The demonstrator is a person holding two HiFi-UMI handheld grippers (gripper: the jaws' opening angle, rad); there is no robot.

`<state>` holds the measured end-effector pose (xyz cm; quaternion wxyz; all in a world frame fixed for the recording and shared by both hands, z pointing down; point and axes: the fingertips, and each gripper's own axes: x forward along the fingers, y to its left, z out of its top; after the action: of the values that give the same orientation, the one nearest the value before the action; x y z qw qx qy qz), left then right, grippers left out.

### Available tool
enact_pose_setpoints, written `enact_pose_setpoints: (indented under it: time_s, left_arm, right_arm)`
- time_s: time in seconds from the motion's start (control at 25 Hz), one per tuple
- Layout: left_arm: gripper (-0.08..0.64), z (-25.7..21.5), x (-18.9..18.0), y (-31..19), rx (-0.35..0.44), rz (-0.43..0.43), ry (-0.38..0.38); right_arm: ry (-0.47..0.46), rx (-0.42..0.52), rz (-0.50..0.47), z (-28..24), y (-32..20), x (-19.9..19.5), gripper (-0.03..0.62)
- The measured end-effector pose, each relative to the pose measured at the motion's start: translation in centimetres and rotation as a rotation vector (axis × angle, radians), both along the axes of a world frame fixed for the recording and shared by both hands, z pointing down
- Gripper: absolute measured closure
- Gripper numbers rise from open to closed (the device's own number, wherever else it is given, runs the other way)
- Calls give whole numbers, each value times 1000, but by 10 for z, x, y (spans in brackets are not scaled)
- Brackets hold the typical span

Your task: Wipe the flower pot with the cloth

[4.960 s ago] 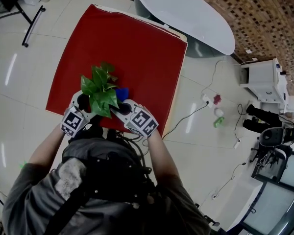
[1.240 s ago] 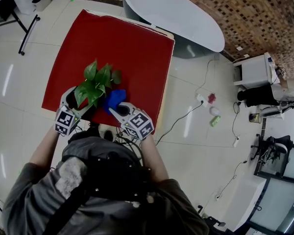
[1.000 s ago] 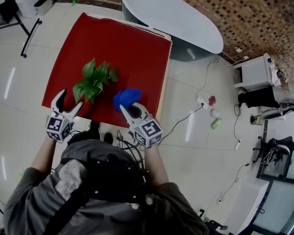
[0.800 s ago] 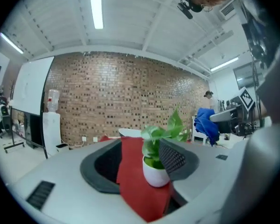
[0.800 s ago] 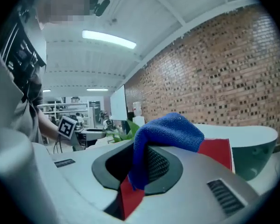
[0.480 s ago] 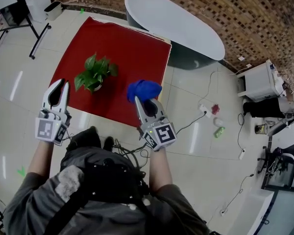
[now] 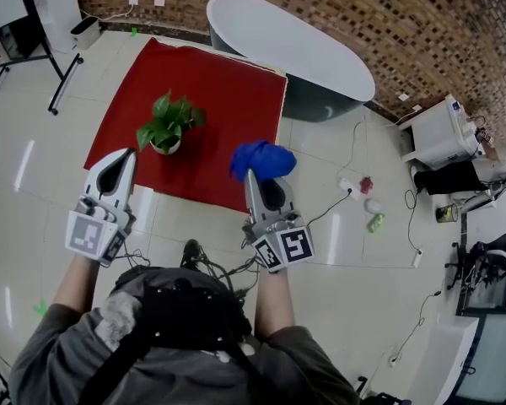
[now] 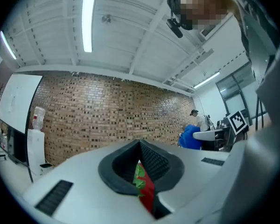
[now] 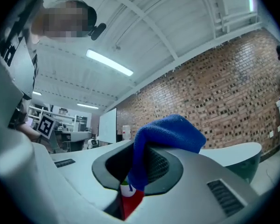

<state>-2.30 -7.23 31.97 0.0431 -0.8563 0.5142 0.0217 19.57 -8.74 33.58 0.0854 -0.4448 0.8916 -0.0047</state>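
**Head view**
- Your left tongs [image 7: 125, 154] are held over the tiled floor [image 7: 34, 167], just short of the worktop's near-left corner. The jaws have just been closing and now meet, with nothing between them.
- Your right tongs [image 7: 259, 175] are held beside the worktop's near edge. They are clamped on the blue cloth [image 7: 261, 159], which bunches up over their tips.
- The flower pot [image 7: 166, 148] is white and upright on the red worktop [image 7: 228, 91], toward its near-left part. It is well apart from both tongs, and a green plant [image 7: 170, 118] stands in it.
- An oval white table [image 7: 295, 45] stands beyond the worktop's far-right corner.
- A brick wall [image 7: 455, 24] runs along the far side of the room.

**Left gripper view**
- Your left tongs [image 8: 139, 144] have their jaws pressed together at the tips, with no item gripped.
- The slit beneath the tips shows a sliver of red worktop [image 8: 147, 192] and green plant [image 8: 140, 176].
- Ahead are the brick wall [image 8: 107, 111] and, overhead, a strip light [image 8: 87, 20].
- At the right edge you see the blue cloth [image 8: 190, 136] and the marker cube [image 8: 238, 120] of your other tongs.

**Right gripper view**
- Your right tongs [image 9: 140, 148] have their jaws closed on the blue cloth [image 9: 168, 132]. One fold runs down between the pads and the rest is heaped over the right jaw.
- The slit below the cloth shows a small part of the white flower pot [image 9: 125, 189] above a patch of red worktop [image 9: 130, 200].
- The brick wall [image 9: 224, 92] is at the right and a strip light [image 9: 109, 62] is overhead.
- At the far left is the marker cube [image 9: 45, 125] of your left tongs.
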Motion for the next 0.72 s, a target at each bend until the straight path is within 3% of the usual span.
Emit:
enact_pose_setpoints:
  time_s: [0.24, 0.44, 0.72]
  left_arm:
    - [552, 53, -65, 91, -168, 44, 2]
    - [552, 38, -93, 157, -164, 72, 9]
    - [552, 44, -127, 230, -270, 77, -5]
  right_arm:
    - [64, 47, 74, 9, 100, -71, 529]
    - [92, 55, 90, -8, 177, -115, 529]
    - [125, 16, 118, -17, 272, -160, 529]
